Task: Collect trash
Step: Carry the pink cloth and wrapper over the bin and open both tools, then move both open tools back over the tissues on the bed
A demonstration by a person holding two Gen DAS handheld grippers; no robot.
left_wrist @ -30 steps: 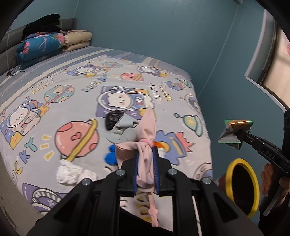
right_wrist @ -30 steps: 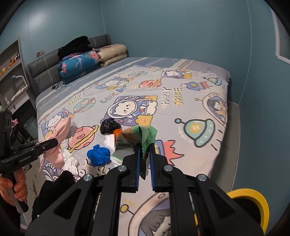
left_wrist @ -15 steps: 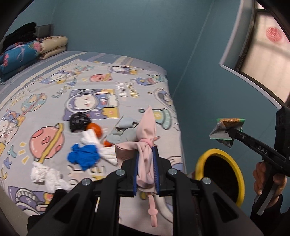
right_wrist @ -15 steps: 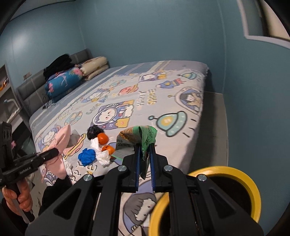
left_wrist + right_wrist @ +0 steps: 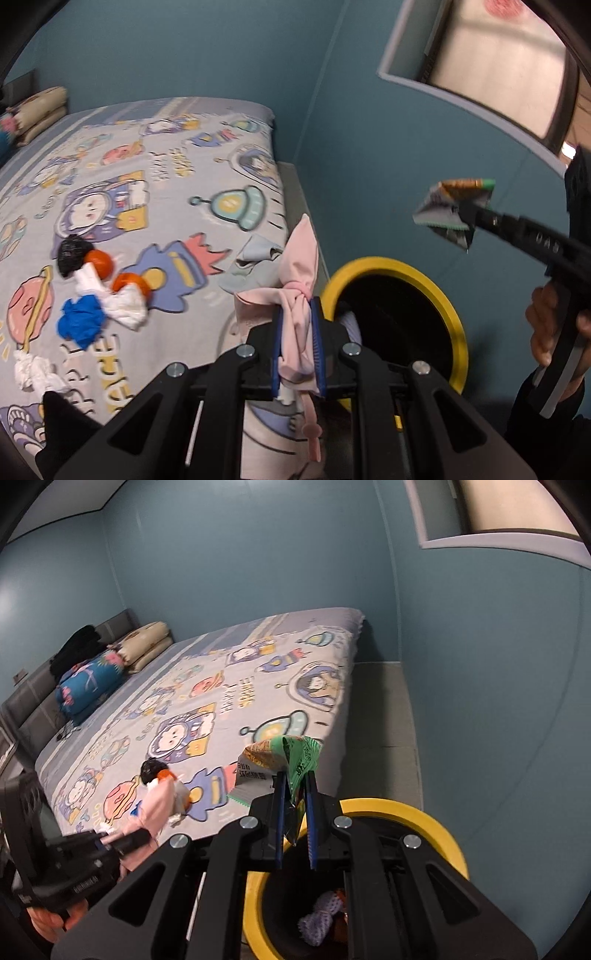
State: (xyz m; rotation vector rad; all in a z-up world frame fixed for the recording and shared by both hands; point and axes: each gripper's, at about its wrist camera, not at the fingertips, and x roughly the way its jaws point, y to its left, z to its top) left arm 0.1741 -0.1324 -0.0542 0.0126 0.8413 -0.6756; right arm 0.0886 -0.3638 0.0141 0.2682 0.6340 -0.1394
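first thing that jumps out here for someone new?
The round yellow-rimmed trash bin on the floor beside the bed, right under the right claw, which pinches a crumpled green snack wrapper above it. Next, the left claw clamping a knotted pink cloth, with tissues and oranges scattered on the cartoon space-print bedsheet.

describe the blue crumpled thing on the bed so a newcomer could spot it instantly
Start at the cartoon space-print bed and find the trash cluster near its foot. The blue crumpled wad lies at the cluster's near end, touching a white tissue wad beside two orange fruits. It is the only solid blue piece there.
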